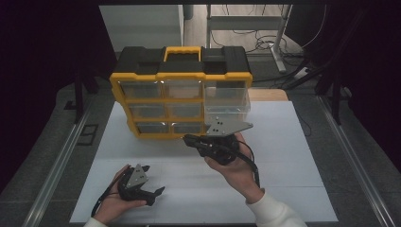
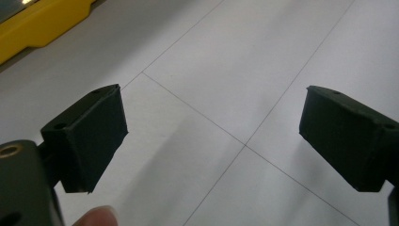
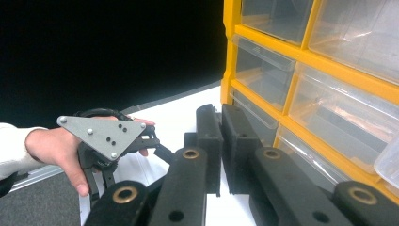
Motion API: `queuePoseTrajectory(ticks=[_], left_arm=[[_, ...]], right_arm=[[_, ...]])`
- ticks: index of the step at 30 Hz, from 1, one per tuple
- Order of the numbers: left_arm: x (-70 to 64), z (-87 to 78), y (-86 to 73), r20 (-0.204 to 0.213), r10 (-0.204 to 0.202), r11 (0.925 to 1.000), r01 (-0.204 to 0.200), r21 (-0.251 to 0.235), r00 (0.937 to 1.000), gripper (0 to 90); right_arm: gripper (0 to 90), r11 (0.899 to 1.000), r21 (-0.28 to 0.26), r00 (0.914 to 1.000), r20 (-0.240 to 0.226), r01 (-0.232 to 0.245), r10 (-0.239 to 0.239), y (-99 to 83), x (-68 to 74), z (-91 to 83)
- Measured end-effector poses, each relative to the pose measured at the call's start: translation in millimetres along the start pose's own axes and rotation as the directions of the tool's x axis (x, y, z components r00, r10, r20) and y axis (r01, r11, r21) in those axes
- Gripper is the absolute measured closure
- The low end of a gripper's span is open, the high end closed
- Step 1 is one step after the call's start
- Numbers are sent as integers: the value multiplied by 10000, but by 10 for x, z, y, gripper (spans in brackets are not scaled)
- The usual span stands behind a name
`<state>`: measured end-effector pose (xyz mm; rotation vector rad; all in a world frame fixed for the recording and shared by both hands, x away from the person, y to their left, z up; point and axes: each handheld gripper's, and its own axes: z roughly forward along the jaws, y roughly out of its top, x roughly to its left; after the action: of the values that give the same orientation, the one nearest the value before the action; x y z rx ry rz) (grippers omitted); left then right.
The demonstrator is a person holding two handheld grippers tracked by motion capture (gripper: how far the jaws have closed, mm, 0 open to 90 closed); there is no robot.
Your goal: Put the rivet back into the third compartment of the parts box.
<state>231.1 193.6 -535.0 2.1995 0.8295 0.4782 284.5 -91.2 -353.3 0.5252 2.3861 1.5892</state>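
A yellow and black organizer (image 1: 182,75) with clear drawers stands at the back of the white table (image 1: 283,156). Its large right drawer (image 1: 227,101) sticks out toward me. My right gripper (image 1: 187,138) is just in front of the organizer's bottom row and points left. In the right gripper view its jaws press together, so the right gripper (image 3: 221,136) is shut on nothing, beside the yellow frame (image 3: 301,59). My left gripper (image 1: 155,179) rests low near the table's front left and stands open. In its own view the left gripper (image 2: 211,136) has only bare table between its jaws.
A corner of the organizer's yellow base (image 2: 42,23) lies far ahead of the left gripper. The other hand and its grey plate (image 3: 101,136) are to the left in the right gripper view. Metal rails (image 1: 61,156) run along both table sides, and cables and a desk frame (image 1: 279,42) are behind.
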Motion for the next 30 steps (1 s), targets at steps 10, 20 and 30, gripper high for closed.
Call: queuePoseTrajectory(ticks=[10,20,30], left_arm=[[-7,5,-2,8,53,10000,-53,54,10000,86],[-6,3,0,7,-22,10000,22,-6,10000,86],[2,-13,5,-65,-189,9997,188,-160,9998,86]], right_arm=[[867,9999,-86,10000,40,59,-58,14,-20,-25],[868,9996,-296,9998,177,20,-15,53,-78,-76],[868,9959,-898,9983,555,-141,191,197,-192,-272]])
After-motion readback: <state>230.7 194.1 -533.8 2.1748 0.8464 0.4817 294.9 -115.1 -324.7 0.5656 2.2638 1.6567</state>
